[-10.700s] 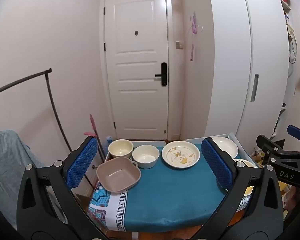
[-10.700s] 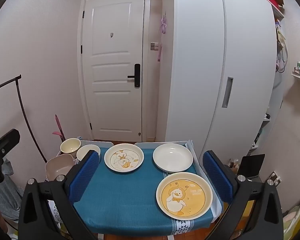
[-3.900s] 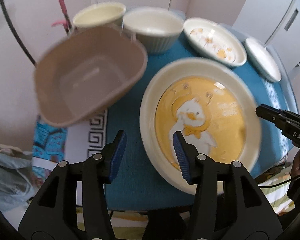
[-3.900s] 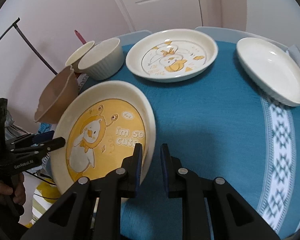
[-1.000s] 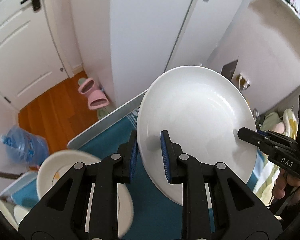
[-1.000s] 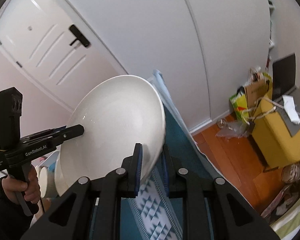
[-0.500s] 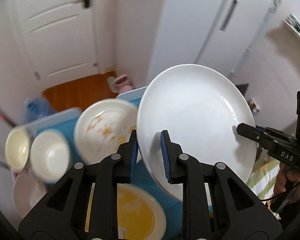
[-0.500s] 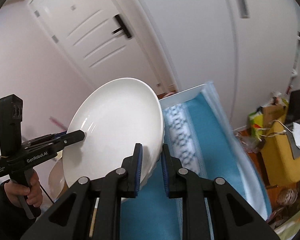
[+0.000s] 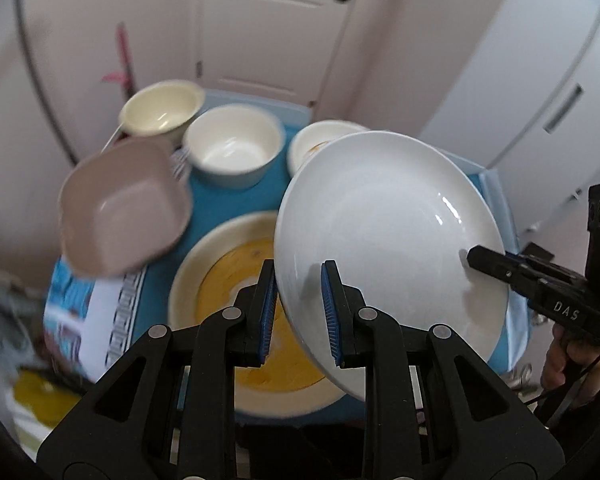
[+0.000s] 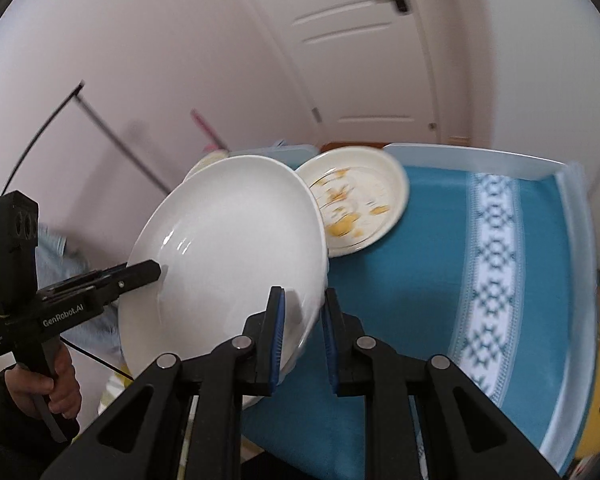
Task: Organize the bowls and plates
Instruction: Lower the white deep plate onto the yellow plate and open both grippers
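Note:
Both grippers hold one plain white plate [image 9: 388,232] by opposite rims, tilted in the air. My left gripper [image 9: 298,312] is shut on its near rim; my right gripper [image 10: 302,336] is shut on the other rim, and the plate [image 10: 228,248] fills the left of the right wrist view. The plate hangs above the yellow duck plate [image 9: 228,280] on the blue tablecloth [image 10: 416,280]. A smaller duck plate [image 10: 356,196] lies further back, partly hidden behind the white plate in the left wrist view.
A taupe square bowl [image 9: 120,208] overhangs the table's left edge. A white ribbed bowl [image 9: 232,148] and a cream bowl [image 9: 160,110] stand at the back left. A door and pale walls stand behind; a white cupboard [image 9: 540,80] is at the right.
The two grippers have carried the white plate leftward from the table's right end, over the yellow duck plate. Both keep their hold.

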Motion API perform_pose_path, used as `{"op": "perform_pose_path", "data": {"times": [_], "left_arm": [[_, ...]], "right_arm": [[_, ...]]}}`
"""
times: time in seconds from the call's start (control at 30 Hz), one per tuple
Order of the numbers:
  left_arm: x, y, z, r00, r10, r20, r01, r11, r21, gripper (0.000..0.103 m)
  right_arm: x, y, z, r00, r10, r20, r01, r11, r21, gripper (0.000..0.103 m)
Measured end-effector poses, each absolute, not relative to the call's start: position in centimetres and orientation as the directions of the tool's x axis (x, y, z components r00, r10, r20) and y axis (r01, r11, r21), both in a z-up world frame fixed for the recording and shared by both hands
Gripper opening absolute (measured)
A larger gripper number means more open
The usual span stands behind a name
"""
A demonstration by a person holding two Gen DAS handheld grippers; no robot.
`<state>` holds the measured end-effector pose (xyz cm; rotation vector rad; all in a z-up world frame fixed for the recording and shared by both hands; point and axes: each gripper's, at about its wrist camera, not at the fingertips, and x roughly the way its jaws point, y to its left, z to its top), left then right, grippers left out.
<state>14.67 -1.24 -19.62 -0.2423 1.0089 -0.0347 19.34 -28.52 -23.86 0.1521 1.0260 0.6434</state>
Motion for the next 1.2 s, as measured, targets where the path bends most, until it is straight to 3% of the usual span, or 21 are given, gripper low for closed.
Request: {"op": "perform_pose_path", "data": {"times": [0.53,1.2], "left_arm": [[13.0,2.6,-29.5,0.475,-0.070,-0.877,-0.244,0.947,-0.208,0.020],[13.1,0.8,-30.0,0.452,0.108,-0.886,-0.196,0.980,0.020,0.020]], "right_arm": [[20.2,-22.2,-30.0,0.235,0.544,-0.805,-0.574,0.746,0.337,0.017],[19.6,-21.0,-30.8,0.263,0.495,-0.828,-0.600,0.756,0.262,0.017]]}}
